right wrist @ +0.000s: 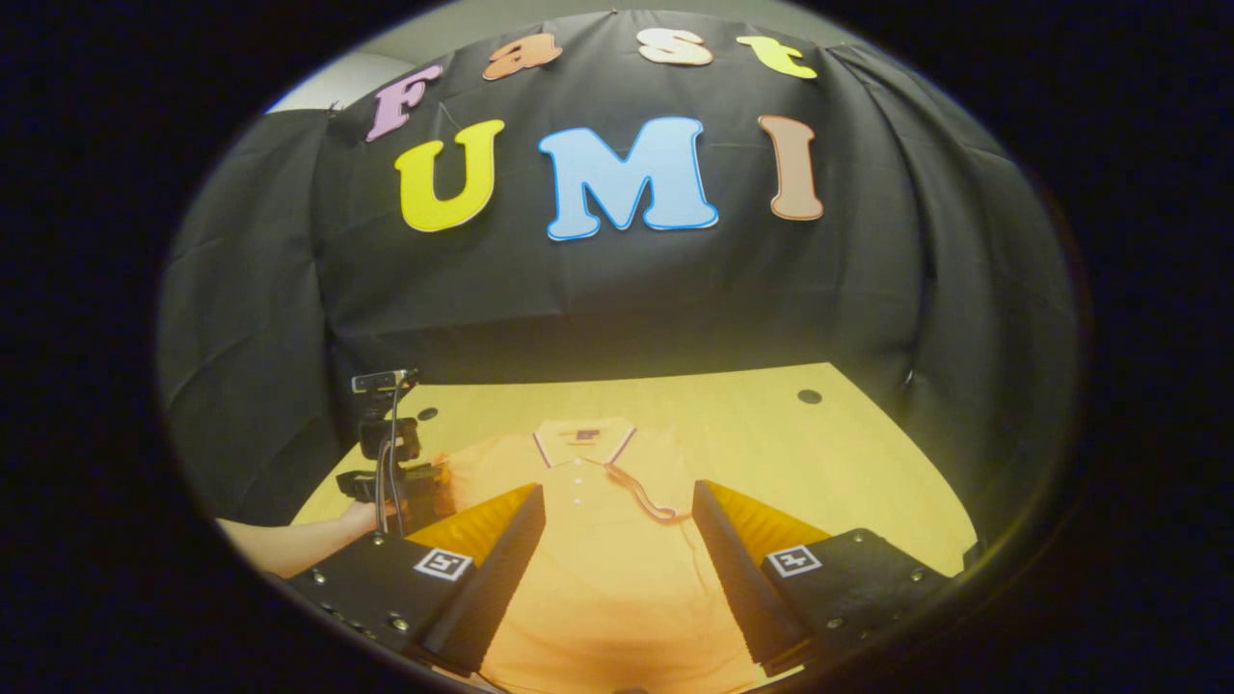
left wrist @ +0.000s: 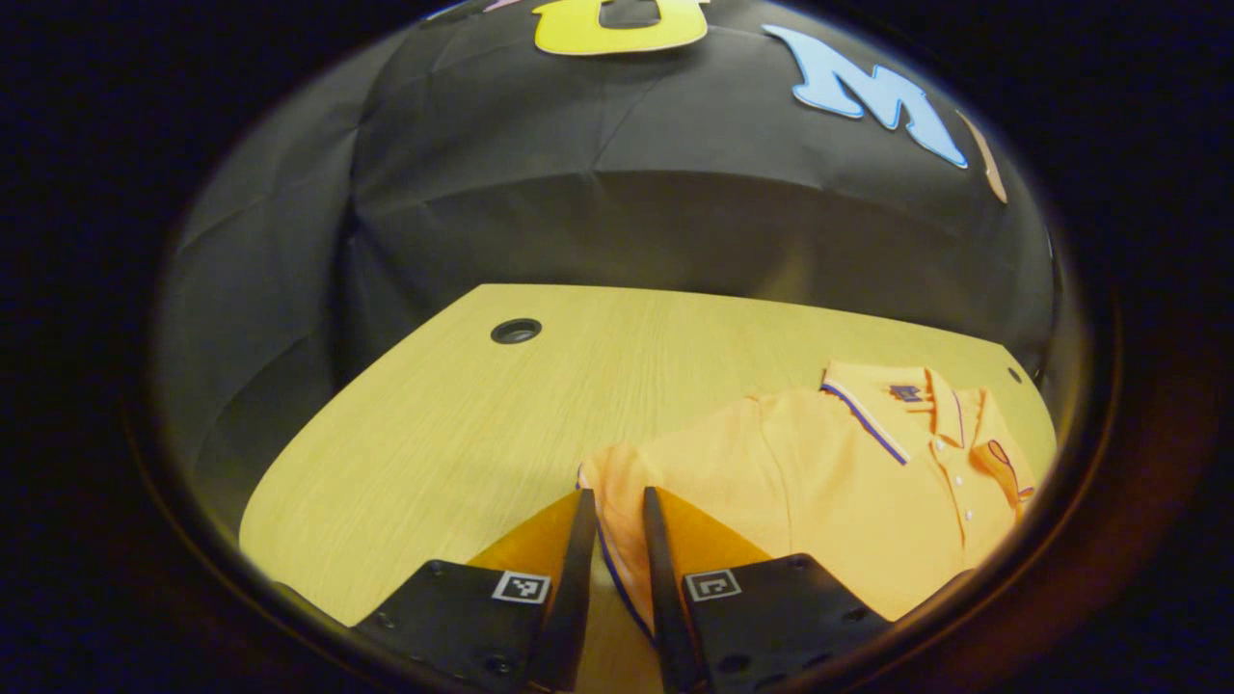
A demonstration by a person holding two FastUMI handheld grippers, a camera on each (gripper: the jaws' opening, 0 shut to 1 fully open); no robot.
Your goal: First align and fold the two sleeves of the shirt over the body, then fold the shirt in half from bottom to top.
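On tabletop (left wrist: pixel 415 434): shirt (left wrist: pixel 819 463) flat, collar far. Left hand-held gripper (left wrist: pixel 617 506) nearly closed, pinching sleeve (left wrist: pixel 612 482) cuff. Right hand-held gripper (right wrist: pixel 617 501) wide open, empty, above body. Lift low, lay sleeve square over body.

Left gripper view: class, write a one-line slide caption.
Left gripper nearly closed around the orange shirt's sleeve on the wooden table.
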